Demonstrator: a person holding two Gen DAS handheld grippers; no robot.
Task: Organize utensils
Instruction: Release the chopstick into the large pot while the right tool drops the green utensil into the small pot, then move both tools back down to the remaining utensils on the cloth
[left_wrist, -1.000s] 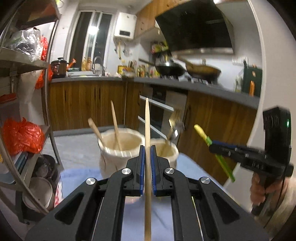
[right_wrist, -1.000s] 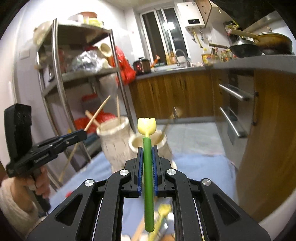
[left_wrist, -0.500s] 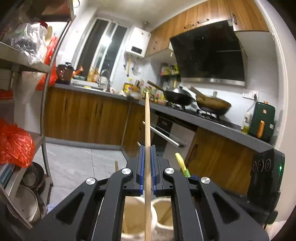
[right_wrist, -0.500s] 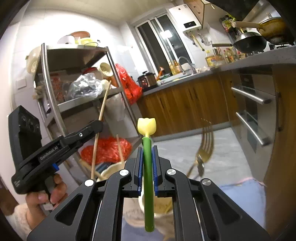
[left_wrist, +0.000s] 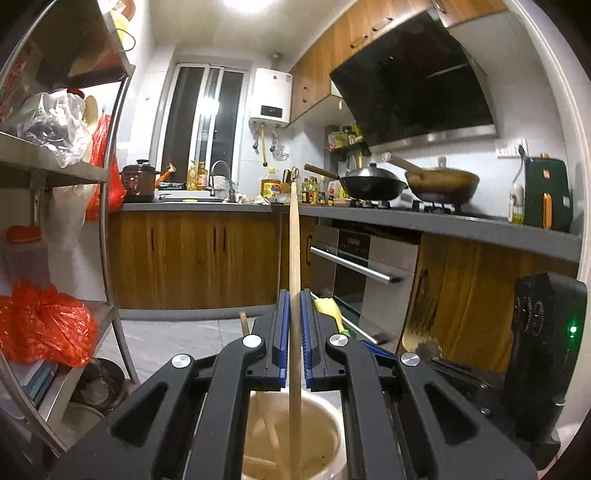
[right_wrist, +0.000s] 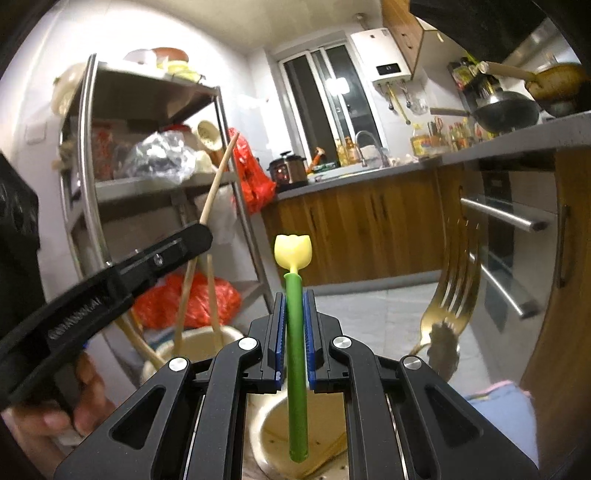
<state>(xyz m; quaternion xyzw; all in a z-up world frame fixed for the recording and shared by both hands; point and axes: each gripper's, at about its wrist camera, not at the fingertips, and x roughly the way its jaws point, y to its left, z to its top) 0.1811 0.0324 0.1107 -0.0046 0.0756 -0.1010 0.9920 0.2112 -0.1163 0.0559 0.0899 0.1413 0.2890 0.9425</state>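
Kitchen counters of wood with a grey top run along the far wall, and a steel shelf rack (right_wrist: 147, 184) with red plastic bags stands at the left. On the hob sit two pans: a black wok (left_wrist: 371, 184) and a brown frying pan (left_wrist: 443, 182).

Below the grippers stand two cream, round utensil holders. Over the left cream holder (left_wrist: 325, 432), which already has wooden sticks leaning in it, the left gripper (left_wrist: 294, 325) is clamped tight on one long wooden chopstick (left_wrist: 294, 258), held upright with its lower end inside the rim. Over the right cream holder (right_wrist: 266, 435), the right gripper (right_wrist: 294, 325) pinches one green-handled utensil with a pale yellow tulip-shaped tip (right_wrist: 293, 280), also upright, its lower end above the opening. One gold metal fork (right_wrist: 454, 280) rises at that holder's right side.
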